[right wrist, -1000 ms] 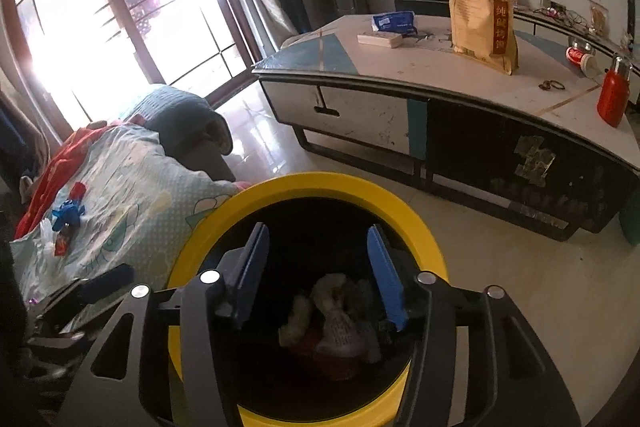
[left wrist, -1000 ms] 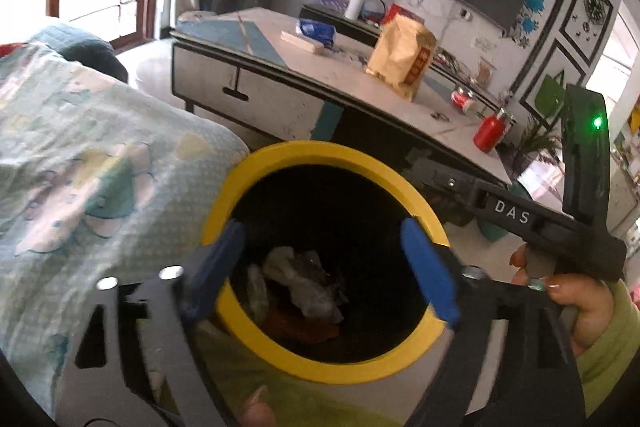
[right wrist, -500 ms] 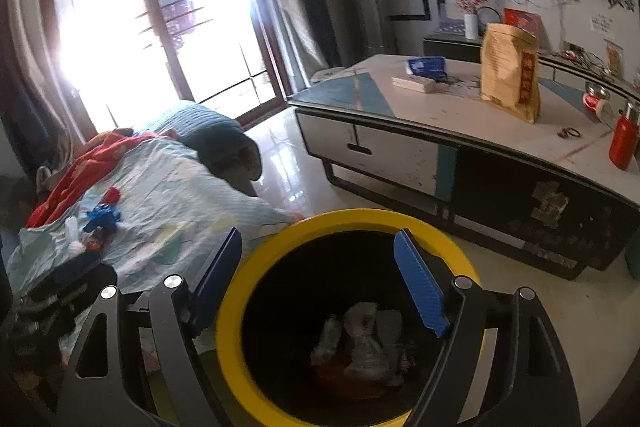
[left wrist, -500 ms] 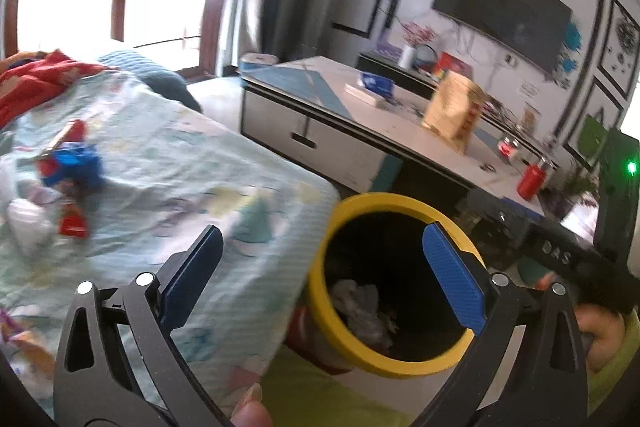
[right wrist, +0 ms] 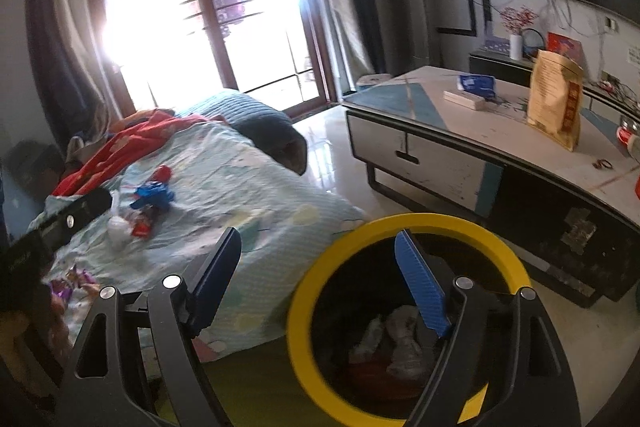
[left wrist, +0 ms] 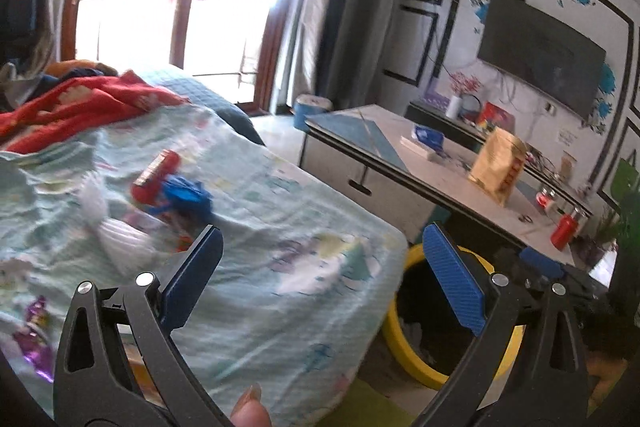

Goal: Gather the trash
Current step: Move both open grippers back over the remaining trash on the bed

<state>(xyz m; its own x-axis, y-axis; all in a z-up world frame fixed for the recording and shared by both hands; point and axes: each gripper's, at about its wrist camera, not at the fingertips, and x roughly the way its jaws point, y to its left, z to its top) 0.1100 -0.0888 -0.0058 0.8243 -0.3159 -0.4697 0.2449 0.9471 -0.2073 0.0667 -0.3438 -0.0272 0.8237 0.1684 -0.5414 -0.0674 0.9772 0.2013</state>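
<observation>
Both claws, left claw (left wrist: 320, 279) and right claw (right wrist: 320, 279), gape empty by yellow-rimmed bin (right wrist: 316, 279)

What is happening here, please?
A person is collecting trash with a claw in each hand. Both the left claw and right claw are open and empty; their jaws have just been opening. Crumpled trash already lies in the yellow-rimmed bin. More wrappers and white tissue remain on the light blue blanket.
</observation>
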